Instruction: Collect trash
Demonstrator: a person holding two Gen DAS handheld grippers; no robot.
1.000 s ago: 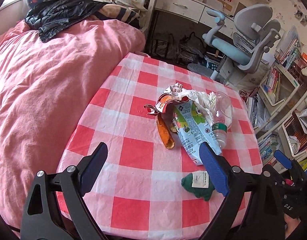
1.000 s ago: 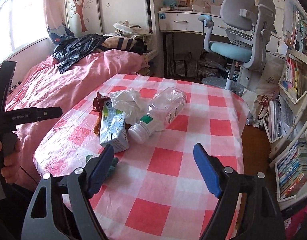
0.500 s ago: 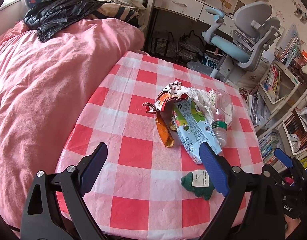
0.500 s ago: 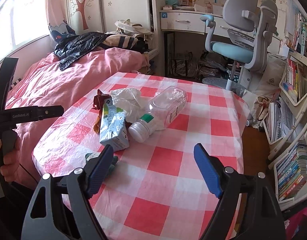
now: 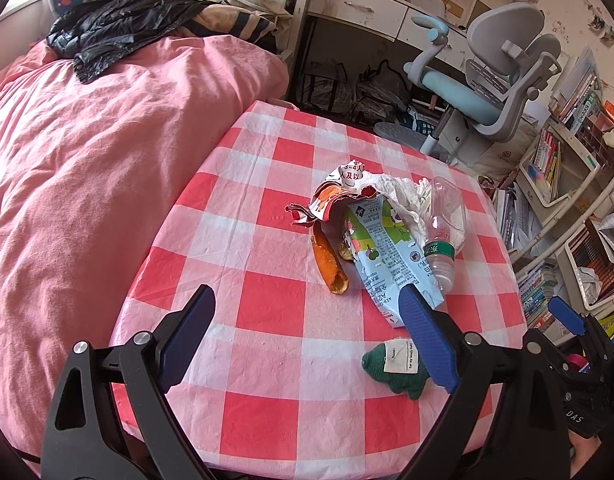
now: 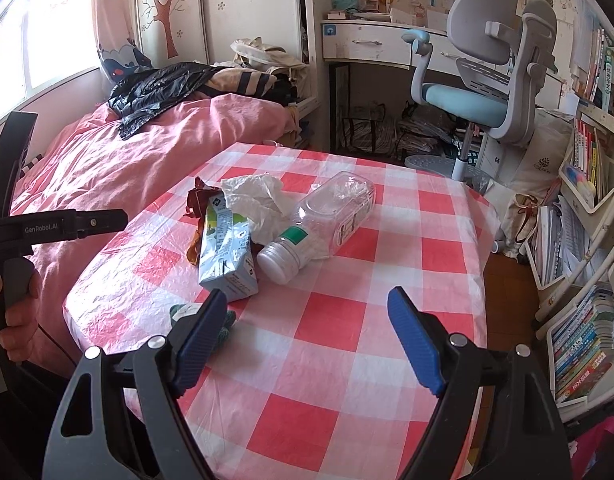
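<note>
Left wrist view: trash is piled mid-table (image 5: 267, 312), carton (image 5: 381, 252) against bottle (image 5: 443, 236), peel (image 5: 327, 264) beside, tissue (image 5: 403, 196) and wrapper (image 5: 331, 200) behind. Left gripper (image 5: 307, 332) and right gripper (image 6: 307, 332) are held wide, nothing gripped. Bottle's round and could easily get rolled toward the far edge if the carton is nudged. Green toy (image 5: 395, 364) near the front edge might get grabbed by mistake.

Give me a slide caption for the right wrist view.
Open tongs above a checked table with bottle and carton.
</note>
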